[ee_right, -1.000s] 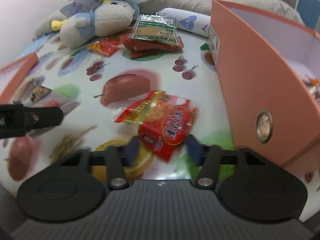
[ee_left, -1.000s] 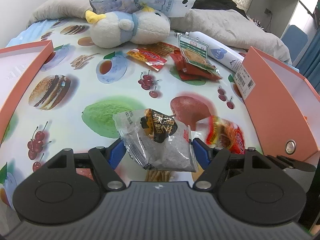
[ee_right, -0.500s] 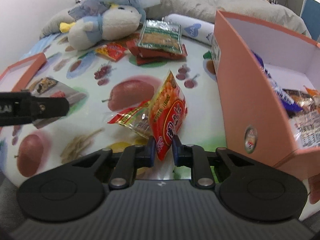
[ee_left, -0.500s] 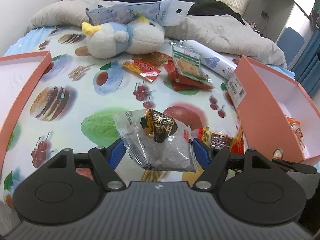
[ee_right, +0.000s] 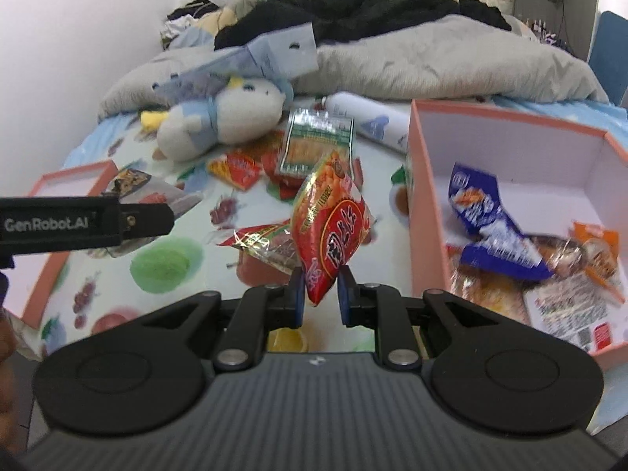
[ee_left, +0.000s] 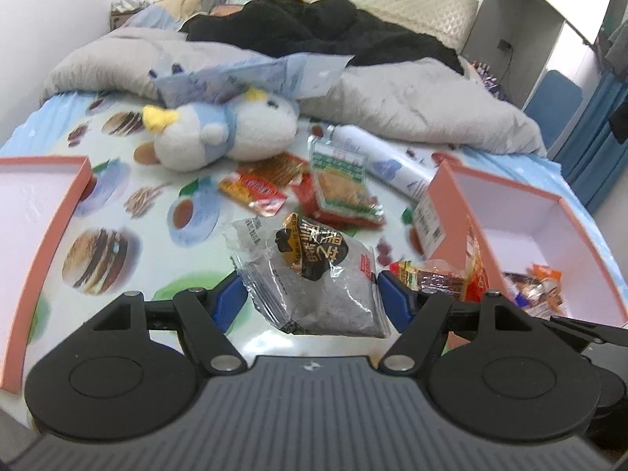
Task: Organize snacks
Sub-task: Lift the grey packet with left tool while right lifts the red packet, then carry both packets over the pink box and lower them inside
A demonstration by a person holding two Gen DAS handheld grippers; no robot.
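Note:
My left gripper [ee_left: 312,296] is shut on a clear packet with a dark grainy filling and a black-and-gold label [ee_left: 314,274], held above the bed. My right gripper [ee_right: 318,290] is shut on the lower corner of a red snack packet [ee_right: 331,227], which stands upright and drags a second red-and-gold packet [ee_right: 261,243] at its left. The orange box [ee_right: 426,212] at the right holds a blue packet [ee_right: 490,227] and several other snacks. More packets lie further back: a green-topped one [ee_right: 316,141] on red ones, and a small red-and-yellow one [ee_left: 253,190].
A second shallow orange box [ee_left: 55,231] lies at the left, the left gripper's body [ee_right: 82,223] over it in the right wrist view. A plush toy [ee_left: 223,133], a white tube [ee_left: 386,161], a grey blanket [ee_left: 412,102] and black clothes crowd the far side of the fruit-print sheet.
Both grippers rose from the sheet. The right one closed on the red packet and lifted it upright. The left kept its hold on the clear packet. The orange box's inside came into view.

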